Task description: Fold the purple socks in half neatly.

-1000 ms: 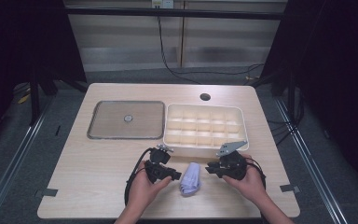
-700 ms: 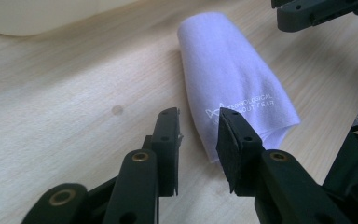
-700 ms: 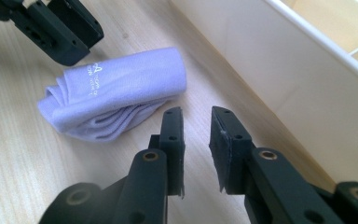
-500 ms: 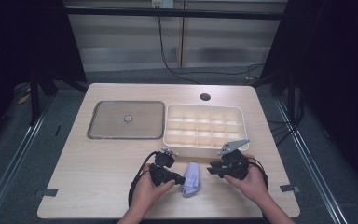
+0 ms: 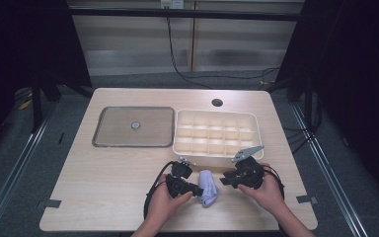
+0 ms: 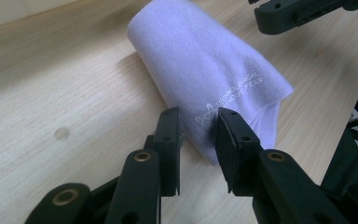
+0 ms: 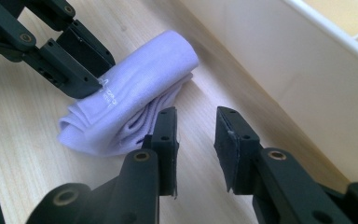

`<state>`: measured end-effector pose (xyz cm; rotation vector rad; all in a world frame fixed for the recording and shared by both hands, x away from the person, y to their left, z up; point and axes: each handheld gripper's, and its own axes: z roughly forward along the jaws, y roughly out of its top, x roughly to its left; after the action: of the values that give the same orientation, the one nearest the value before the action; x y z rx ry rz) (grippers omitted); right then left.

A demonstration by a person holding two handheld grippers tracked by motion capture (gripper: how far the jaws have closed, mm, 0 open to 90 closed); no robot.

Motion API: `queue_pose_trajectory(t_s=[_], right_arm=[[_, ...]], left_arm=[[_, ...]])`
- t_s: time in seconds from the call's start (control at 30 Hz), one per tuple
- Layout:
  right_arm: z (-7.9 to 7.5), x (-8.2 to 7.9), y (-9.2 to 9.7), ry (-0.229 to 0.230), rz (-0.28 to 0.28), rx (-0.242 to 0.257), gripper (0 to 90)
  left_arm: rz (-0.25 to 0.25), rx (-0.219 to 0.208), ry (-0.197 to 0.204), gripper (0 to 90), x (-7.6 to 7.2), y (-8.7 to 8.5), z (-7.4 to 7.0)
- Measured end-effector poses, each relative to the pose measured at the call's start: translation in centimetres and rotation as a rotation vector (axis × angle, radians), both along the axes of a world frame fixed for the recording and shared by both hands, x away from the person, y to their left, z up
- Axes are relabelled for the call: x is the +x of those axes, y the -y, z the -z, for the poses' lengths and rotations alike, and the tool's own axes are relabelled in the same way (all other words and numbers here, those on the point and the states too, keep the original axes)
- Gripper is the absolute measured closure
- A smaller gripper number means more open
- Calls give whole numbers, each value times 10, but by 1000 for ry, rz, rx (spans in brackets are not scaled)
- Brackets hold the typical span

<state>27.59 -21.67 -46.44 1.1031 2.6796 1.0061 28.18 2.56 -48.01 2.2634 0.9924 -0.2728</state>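
A pale lavender cloth [image 5: 208, 186], rolled and folded, lies on the table near its front edge between my two grippers. My left gripper [image 5: 196, 189] comes at it from the left. In the left gripper view its jaws [image 6: 198, 123] pinch the cloth's [image 6: 205, 60] near folded edge, by the printed lettering. My right gripper [image 5: 224, 180] sits just to the right of the cloth. Its jaws [image 7: 196, 126] have just been opening and stand apart with bare table between them. The cloth's layered end [image 7: 140, 84] lies beside its left jaw.
A cream compartment box [image 5: 217, 150] stands just behind the cloth, and its wall [image 7: 284, 70] rises close on the right in the right gripper view. A flat grey tray [image 5: 133, 127] lies back left. A round hole [image 5: 217, 102] sits near the table's far edge.
My left gripper has shifted right and a little down onto the cloth's edge. The right gripper's jaws have parted and let go of the cloth; that hand stays put.
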Motion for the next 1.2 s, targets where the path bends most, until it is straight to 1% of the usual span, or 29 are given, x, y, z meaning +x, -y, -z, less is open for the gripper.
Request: queue_pose_trajectory(t_s=[0.07, 0.13, 0.2, 0.23, 0.27, 0.3, 0.33, 0.37, 0.47, 0.5, 0.53, 0.6, 0.63, 0.67, 0.77, 0.8, 0.83, 0.9, 0.93, 0.97, 1.07, 1.1, 1.17, 1.2], right_arm=[[-2, 0, 3, -1, -2, -10, 689], [-3, -1, 5, 1, -4, -9, 682], [-5, -1, 7, -3, 0, -17, 681], [-5, -1, 8, -5, 6, -17, 681], [-5, -1, 9, -6, 12, -16, 681], [-5, -1, 11, -4, 11, -17, 681], [-6, 0, 12, -6, 19, -12, 679], [-6, 0, 13, -4, 20, -5, 678], [-9, -1, 14, -12, 24, -2, 678], [-10, -1, 14, -16, 24, -3, 678], [-10, -1, 14, -20, 24, -5, 676], [-11, -1, 14, -30, 33, -3, 666], [-11, -1, 13, -33, 33, -5, 658], [-11, 0, 14, -32, 30, -12, 653], [-11, 2, 13, -46, 39, -7, 640], [-11, 2, 12, -53, 45, -7, 637], [-11, 2, 11, -54, 42, -11, 629], [-11, 3, 10, -75, 49, -21, 616], [-11, 3, 10, -80, 49, -25, 613], [-11, 3, 10, -81, 49, -25, 610], [-11, 5, 11, -88, 54, -20, 601], [-11, 5, 12, -94, 57, -20, 599], [-12, 6, 13, -101, 58, -20, 594], [-13, 6, 14, -109, 60, -11, 591]], left_arm=[[3, -5, 6, 699, 0, 3, 0], [-4, -4, 13, 697, 0, 4, 1], [6, -5, 12, 697, 0, 5, 1], [11, -6, 18, 699, 0, 6, 1], [5, -7, 22, 699, 0, 8, 1], [13, -4, 31, 701, 0, 9, 1], [11, -10, 31, 702, 0, 11, 2], [23, -3, 38, 703, 1, 12, 2], [23, -5, 41, 702, 0, 15, 2], [36, -8, 48, 698, 1, 14, 2], [40, 0, 51, 691, 1, 14, 1], [30, -4, 57, 661, -1, 12, 0], [41, 0, 67, 632, 0, 11, -1], [39, 0, 79, 596, -1, 9, -3], [34, 3, 121, 534, -1, 1, -7], [14, -7, 127, 515, -1, -1, -8], [10, -5, 138, 493, 1, -4, -9], [-6, -14, 156, 452, 3, -10, -9], [-2, -7, 173, 433, 5, -13, -8], [-11, -7, 177, 417, 6, -15, -8], [-20, 22, 211, 386, 11, -26, -7], [-21, 25, 216, 379, 12, -28, -8], [-25, 23, 253, 363, 14, -32, -9], [-25, 28, 268, 354, 14, -34, -9]])
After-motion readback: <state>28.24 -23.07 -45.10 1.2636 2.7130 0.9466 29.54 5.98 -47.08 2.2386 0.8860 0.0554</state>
